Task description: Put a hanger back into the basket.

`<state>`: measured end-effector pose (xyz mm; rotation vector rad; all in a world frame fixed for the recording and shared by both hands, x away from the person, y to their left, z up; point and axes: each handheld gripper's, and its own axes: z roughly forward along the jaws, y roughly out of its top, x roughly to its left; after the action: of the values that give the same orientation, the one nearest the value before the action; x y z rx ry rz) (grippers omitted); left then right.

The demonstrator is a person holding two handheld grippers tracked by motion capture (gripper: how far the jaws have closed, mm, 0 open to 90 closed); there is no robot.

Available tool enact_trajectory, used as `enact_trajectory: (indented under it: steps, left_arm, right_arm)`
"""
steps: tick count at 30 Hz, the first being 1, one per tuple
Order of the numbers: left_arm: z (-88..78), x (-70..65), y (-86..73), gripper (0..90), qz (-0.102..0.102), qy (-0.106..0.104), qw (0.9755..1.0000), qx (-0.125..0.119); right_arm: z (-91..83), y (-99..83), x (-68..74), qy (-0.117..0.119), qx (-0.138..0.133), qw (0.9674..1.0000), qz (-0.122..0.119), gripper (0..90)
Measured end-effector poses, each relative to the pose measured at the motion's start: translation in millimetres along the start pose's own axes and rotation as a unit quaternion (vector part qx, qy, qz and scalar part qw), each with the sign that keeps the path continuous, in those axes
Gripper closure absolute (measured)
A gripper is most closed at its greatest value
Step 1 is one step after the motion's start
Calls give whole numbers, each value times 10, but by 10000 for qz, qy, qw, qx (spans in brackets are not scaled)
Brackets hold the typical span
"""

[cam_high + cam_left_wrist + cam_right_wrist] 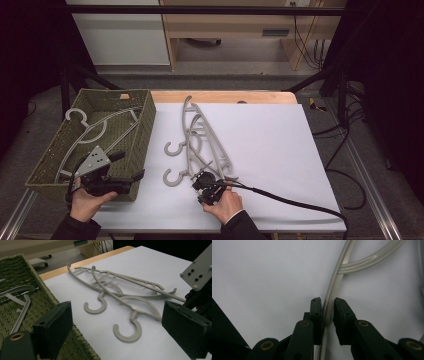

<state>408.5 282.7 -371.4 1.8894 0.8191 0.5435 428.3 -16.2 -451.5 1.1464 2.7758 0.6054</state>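
**Right tongs clamp a hanger arm; left tongs hang open by the basket**

In the high view, two grey hangers (200,145) lie overlapped at centre frame on the white surface (270,150), hooks toward the lower left. The right tongs (204,186) sit at the lower end of the pile, held by a hand at bottom centre, but from this height the grip itself is too small to judge. The right gripper view settles it: the two black pads are pressed on a thin pale arm of the near hanger (329,307), which runs up the middle of the frame and forks at the upper right.

The left tongs (131,167) hover at lower left over the near corner of the green basket (142,127), jaws spread, nothing between them. A third hanger (92,132) lies inside the basket. The left gripper view looks across the basket rim (47,293) at both hooks (96,307), and shows the right gripper's grey plate at the right edge.
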Motion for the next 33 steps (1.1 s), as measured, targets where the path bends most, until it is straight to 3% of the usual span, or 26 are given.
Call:
enact_trajectory:
  steps: [4,10,13,16,20,23,27,33]
  left_arm:
    - [7,-3,-3,97,12,-8,10000,22]
    - [8,-5,-3,98,32,-11,10000,31]
    - [8,-6,-1,99,34,-17,10000,29]
    - [15,-8,-5,99,32,-19,10000,45]
    - [20,-16,-3,99,55,-30,10000,51]
    - [18,-20,-1,99,51,-40,10000,48]
    - [20,-19,-2,99,61,-41,10000,50]
    - [22,-22,-1,100,70,-42,9999,58]
  right_arm:
    - [-31,-65,-86,-115,6,9999,1,827]
    - [-94,-145,-156,-21,-3,9998,-196,828]
    - [-121,-168,-189,38,-39,9998,-179,820]
    - [-125,-181,-184,-126,-213,9991,-335,751]
    - [-86,-142,-182,-11,-362,9990,-273,691]
    - [-23,-111,-189,-56,-419,9986,-322,656]
    - [12,-77,-192,-74,-494,9985,-240,677]
    - [14,-52,-192,-175,-429,9986,-250,814]
